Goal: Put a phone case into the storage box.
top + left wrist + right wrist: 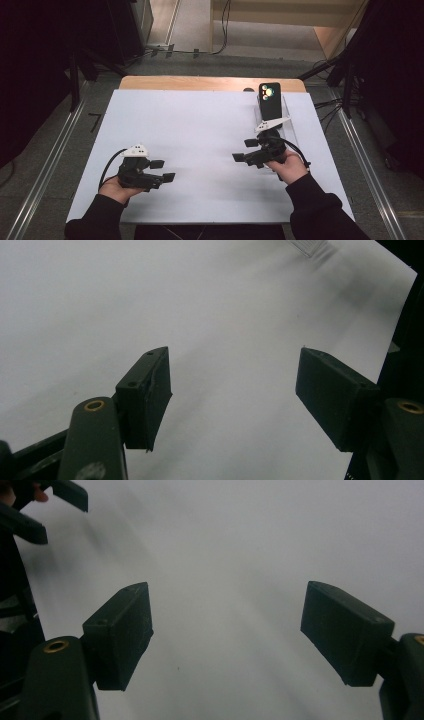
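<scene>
A: Where was the phone [270, 101] at that point?

B: At the far right of the white worktop [200, 125], leaning upright on what looked like a clear stand [288, 117], its back and camera lenses facing the person. The right gripper [246, 150] sat just near of it, pointing left across the worktop rather than at the phone.

A: And the fingers?

B: Released on both. In the right gripper view the two black fingers [120, 635] stood apart with bare white worktop between them. Same for the left gripper [162, 170] at the near left: its fingers [147, 395] were spread and grasping nothing.

A: What could have gone wrong from there?

B: I'd judge the phone was easy to topple. The right hand [291, 165] was close to the stand, and the grey plate on top of that gripper overlapped the stand's near edge in the high view. A careless swing could have knocked the stand and tipped the phone flat. A grip on the slick case could also have slipped.

A: Anything hard to make out?

B: The stand itself; it was see-through and its outline was faint. Whether the plate touched it, I couldn't tell. The phone's screen side was hidden.
</scene>
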